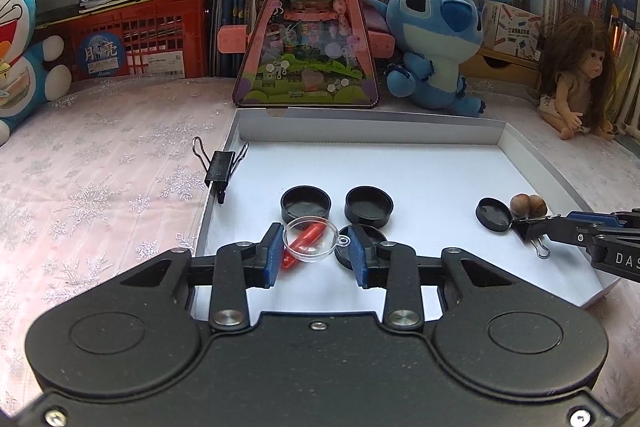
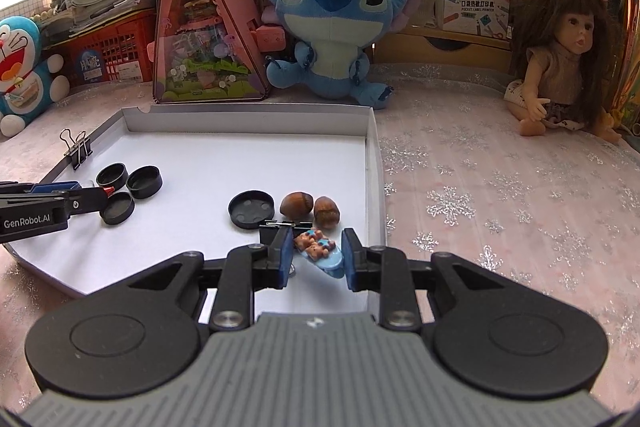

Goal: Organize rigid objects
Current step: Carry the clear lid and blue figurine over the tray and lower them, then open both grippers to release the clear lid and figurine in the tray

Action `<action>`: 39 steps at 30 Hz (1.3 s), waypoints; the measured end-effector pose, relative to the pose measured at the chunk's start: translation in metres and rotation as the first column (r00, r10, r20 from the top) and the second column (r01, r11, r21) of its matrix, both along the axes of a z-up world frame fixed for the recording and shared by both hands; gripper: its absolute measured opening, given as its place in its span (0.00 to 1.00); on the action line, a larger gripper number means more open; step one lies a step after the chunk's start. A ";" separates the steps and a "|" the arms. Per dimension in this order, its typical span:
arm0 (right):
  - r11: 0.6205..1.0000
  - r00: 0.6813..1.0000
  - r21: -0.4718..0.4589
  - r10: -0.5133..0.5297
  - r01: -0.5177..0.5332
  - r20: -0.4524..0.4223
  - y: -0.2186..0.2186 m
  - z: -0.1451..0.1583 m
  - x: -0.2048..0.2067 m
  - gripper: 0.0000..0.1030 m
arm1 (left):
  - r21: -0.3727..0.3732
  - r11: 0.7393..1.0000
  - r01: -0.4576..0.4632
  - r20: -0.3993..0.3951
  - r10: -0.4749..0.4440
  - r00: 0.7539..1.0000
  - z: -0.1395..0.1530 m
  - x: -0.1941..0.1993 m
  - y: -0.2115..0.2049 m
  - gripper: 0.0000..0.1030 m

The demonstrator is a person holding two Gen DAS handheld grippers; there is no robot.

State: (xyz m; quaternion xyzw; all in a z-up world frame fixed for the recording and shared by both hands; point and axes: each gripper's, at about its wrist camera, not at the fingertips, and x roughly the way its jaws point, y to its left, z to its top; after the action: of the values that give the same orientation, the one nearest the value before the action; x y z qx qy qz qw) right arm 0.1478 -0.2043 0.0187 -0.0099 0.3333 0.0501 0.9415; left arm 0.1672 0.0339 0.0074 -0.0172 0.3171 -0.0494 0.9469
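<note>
Between the blue pads of the left tool sat a clear plastic dome with a red piece showing through it; the pads pressed on its two sides, so the tool was clamped on the dome. Just ahead of that tool stood two black caps open side up, and a third black cap lay partly behind the right pad. All rested in a shallow white tray.

Between the pads of the right tool lay a small light-blue figure bearing brown and orange shapes; the pads met its ends, so this tool was clamped on it. Just ahead of its left pad stood a black binder clip. Beyond the clip lay a black lid and, to the right of the lid, two brown nuts, close together.

A second black binder clip gripped the tray's left rim, ahead and left of the left tool. The tray lay on a desk covered by a pink snowflake cloth. Past the tray's far rim stood a pink triangular toy box, a blue plush toy and, far right, a seated doll.
</note>
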 end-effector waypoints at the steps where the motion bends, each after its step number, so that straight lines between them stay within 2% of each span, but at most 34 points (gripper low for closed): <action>1: 1.000 1.000 0.001 -0.003 0.003 -0.001 0.000 0.000 0.001 0.30 | 0.002 1.000 0.000 0.001 0.000 1.000 0.000 0.001 0.000 0.32; 14: 1.000 1.000 0.012 -0.013 0.012 0.009 -0.001 -0.003 0.011 0.31 | 0.030 0.999 -0.018 0.004 0.017 1.000 -0.004 0.010 -0.001 0.31; 16: 1.000 1.000 0.016 -0.012 0.011 0.010 -0.001 -0.003 0.011 0.34 | 0.021 1.000 -0.020 0.008 0.020 1.000 -0.004 0.010 -0.001 0.31; 18: 0.999 1.000 0.030 -0.011 0.010 0.014 -0.003 -0.003 0.011 0.36 | 0.008 1.000 -0.022 0.011 0.022 1.000 -0.002 0.009 0.000 0.37; 20: 0.999 1.000 0.048 -0.012 0.011 0.018 -0.005 -0.002 0.009 0.50 | 0.009 1.000 -0.024 0.024 0.024 0.999 0.000 0.006 0.000 0.42; 22: 0.998 1.000 0.056 -0.012 0.010 0.025 -0.006 -0.001 0.007 0.53 | 0.021 1.000 -0.016 0.050 0.014 0.999 0.005 0.001 -0.003 0.46; 27: 0.999 0.998 0.047 0.000 -0.003 0.061 -0.003 0.005 -0.001 0.63 | 0.023 1.000 0.000 0.087 -0.002 0.996 0.015 -0.011 -0.007 0.64; 39: 0.997 0.993 0.068 0.041 -0.049 0.111 -0.002 0.015 -0.030 0.76 | 0.000 0.995 0.096 0.118 -0.095 0.988 0.028 -0.054 -0.017 0.71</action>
State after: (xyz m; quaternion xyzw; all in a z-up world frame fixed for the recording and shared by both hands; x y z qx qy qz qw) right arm 0.1174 -0.2063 0.0334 0.0129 0.2788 0.0822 0.9567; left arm 0.1130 0.0172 0.0353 -0.0015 0.2609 -0.0966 0.9605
